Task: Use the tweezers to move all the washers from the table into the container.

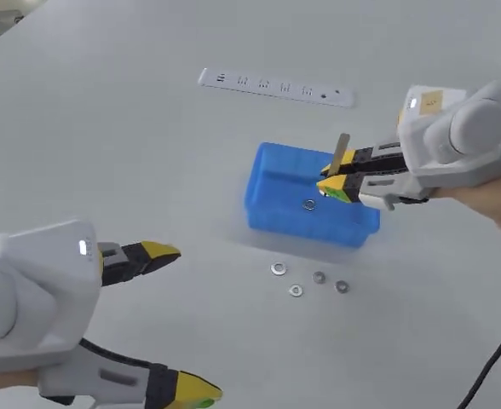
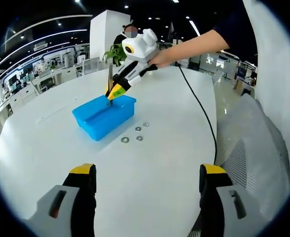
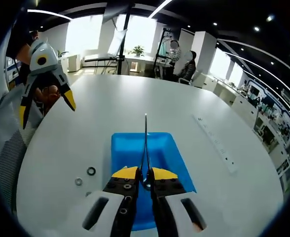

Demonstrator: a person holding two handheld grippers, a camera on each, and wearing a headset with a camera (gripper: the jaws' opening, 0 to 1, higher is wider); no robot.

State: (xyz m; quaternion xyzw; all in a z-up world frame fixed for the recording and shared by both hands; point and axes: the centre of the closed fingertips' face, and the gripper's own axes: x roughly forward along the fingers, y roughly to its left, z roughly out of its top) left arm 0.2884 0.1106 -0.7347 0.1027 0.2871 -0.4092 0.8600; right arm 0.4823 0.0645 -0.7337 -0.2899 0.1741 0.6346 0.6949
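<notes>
The right gripper (image 3: 145, 174) is hanging over the blue container (image 1: 302, 228). Its jaws are pressed together on the tweezers (image 3: 145, 143), which are reaching forward over the container's open top. One washer (image 1: 308, 204) is showing against the blue inside the container, just below the gripper's yellow tips. It is too small to tell whether the tweezers are pinching it or it is lying loose on the floor of the container.

Four more washers (image 1: 296, 290) are sitting on the white table (image 1: 106, 145) in a loose cluster near the container's front wall, none of them touching another.

The left gripper (image 1: 178, 322) is hovering over the table at the near left, well apart from the container and the washers, with its jaws spread wide. A white power strip (image 1: 276, 88) is lying on the table beyond the container.
</notes>
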